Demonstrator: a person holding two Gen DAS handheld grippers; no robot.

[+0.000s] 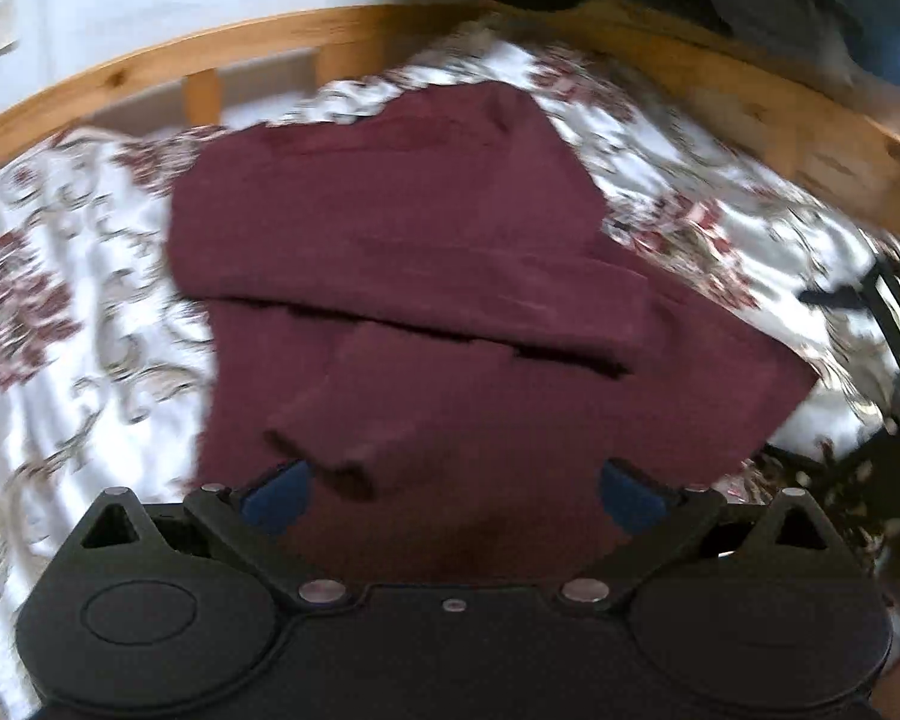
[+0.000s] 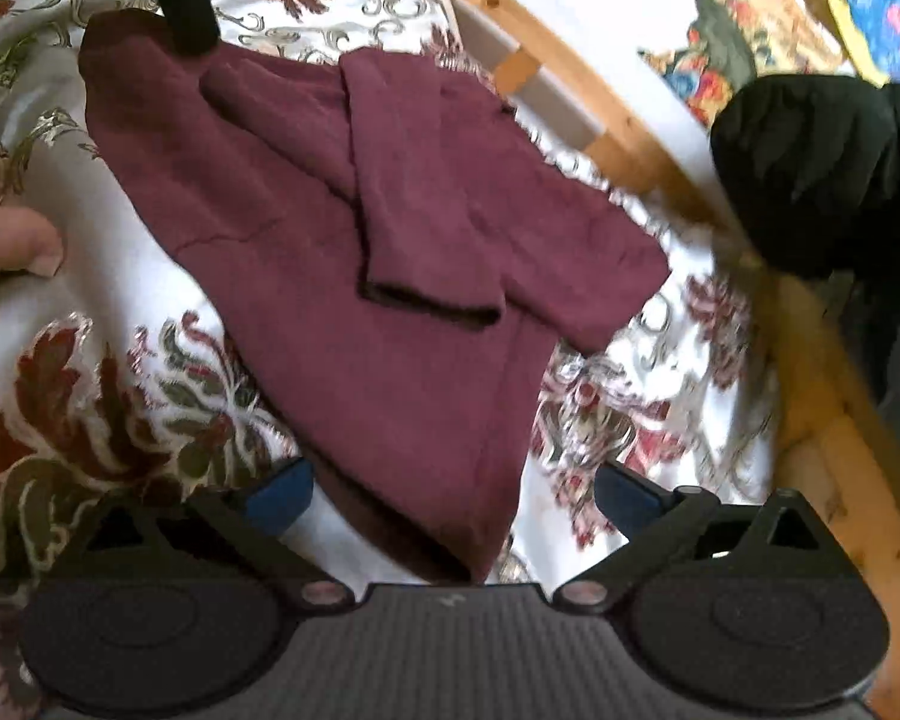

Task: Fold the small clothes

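Maroon top (image 1: 426,252) w/ sleeves folded in lies on floral sheet (image 1: 60,276), both grippers (image 1: 450,489) (image 2: 453,492) spread wide, empty; only right view shows thumb (image 2: 12,240).

Garment (image 1: 402,228): solid maroon, no pattern; sleeve cuff (image 2: 429,306) edge darker. Bedspread (image 1: 78,276): white ground, floral and scroll pattern in dark red, pink and olive-grey. Bed frame (image 1: 222,54): light orange-brown wood with knots. Left tongs (image 1: 453,489) and right tongs (image 2: 453,489): black bodies, blue pads (image 2: 279,501). Bundle (image 2: 810,174) on frame: black.
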